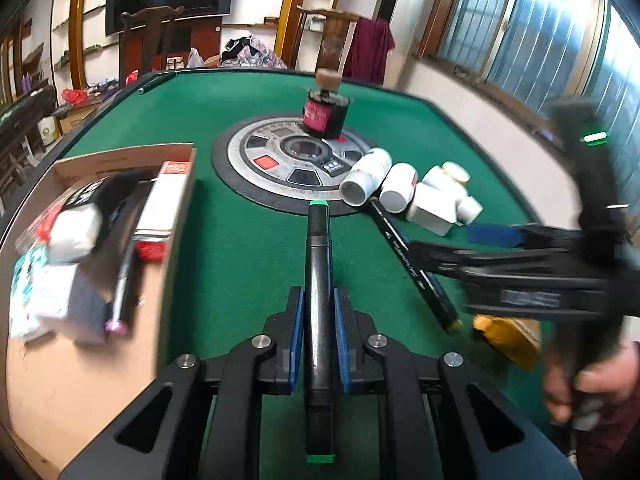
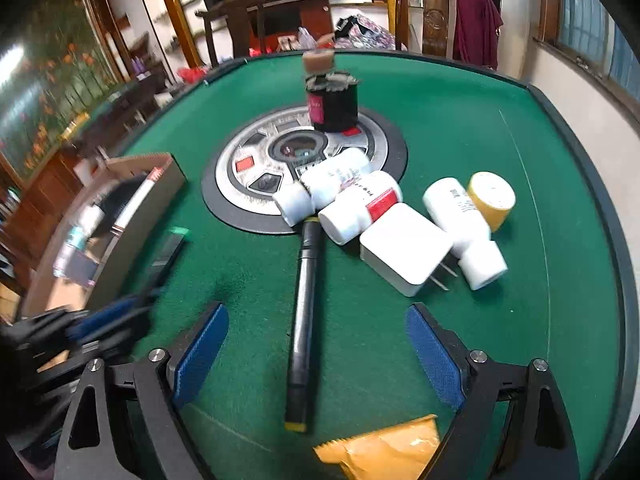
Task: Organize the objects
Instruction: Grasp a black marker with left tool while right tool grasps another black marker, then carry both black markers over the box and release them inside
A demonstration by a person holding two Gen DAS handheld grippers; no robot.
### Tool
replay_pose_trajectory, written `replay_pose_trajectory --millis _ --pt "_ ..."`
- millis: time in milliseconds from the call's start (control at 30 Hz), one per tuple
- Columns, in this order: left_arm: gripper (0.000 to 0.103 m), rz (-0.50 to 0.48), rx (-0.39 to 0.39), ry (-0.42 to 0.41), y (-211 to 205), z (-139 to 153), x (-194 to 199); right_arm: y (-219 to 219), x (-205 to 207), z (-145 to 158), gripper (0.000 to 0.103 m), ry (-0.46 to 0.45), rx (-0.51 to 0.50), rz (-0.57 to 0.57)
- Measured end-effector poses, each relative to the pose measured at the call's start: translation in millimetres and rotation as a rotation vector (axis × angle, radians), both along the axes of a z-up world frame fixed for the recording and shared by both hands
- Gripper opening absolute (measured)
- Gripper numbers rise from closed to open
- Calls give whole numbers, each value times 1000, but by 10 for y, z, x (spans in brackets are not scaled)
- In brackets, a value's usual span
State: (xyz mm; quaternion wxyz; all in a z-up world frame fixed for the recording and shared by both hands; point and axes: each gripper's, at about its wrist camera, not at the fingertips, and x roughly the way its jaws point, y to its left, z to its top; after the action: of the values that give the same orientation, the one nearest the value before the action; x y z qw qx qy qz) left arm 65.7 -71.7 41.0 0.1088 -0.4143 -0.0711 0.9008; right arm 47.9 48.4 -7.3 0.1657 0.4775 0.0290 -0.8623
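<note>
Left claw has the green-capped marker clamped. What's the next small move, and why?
Probably swing the left claw left over the cardboard box and release there. The green-capped marker is already gripped between the pads, and the box beside it already holds another pen and sorted items. The right claw stands open over the yellow-tipped marker.

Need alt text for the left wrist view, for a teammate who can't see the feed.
The left gripper is shut on a black marker with green ends above a green felt table. A cardboard box of items sits left; white bottles and the open right gripper lie right.
</note>
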Motion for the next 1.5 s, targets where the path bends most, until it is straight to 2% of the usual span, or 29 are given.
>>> replay_pose_trajectory --millis 33,67,100,167,233,367,500,767,1200,1500 --pt "14 2 21 2 -73 26 67 -64 -28 -41 87 -5 22 -5" --pt "14 4 33 3 -109 43 115 -109 -53 -72 78 -8 39 -8" --pt "14 7 57 1 -187 53 169 -148 -75 -118 63 -15 60 -13" --pt "14 18 97 -7 -325 55 244 -202 -136 -237 44 -39 100 -37" --pt "14 35 113 -3 -428 53 281 -227 -135 -247 40 2 132 -56" --pt "14 75 137 10 -629 42 354 -212 -86 -216 18 21 110 -82" --pt "14 101 155 21 -789 53 447 -143 6 -170 16 19 48 -106" --pt "14 162 186 27 -1082 54 590 -39 264 51 16 41 -146 -122" --pt "14 229 164 114 -1426 210 890 -320 567 498 17 143 -258 -26" --pt "14 307 125 132 -1754 233 955 -646 690 846 17 183 -332 76"
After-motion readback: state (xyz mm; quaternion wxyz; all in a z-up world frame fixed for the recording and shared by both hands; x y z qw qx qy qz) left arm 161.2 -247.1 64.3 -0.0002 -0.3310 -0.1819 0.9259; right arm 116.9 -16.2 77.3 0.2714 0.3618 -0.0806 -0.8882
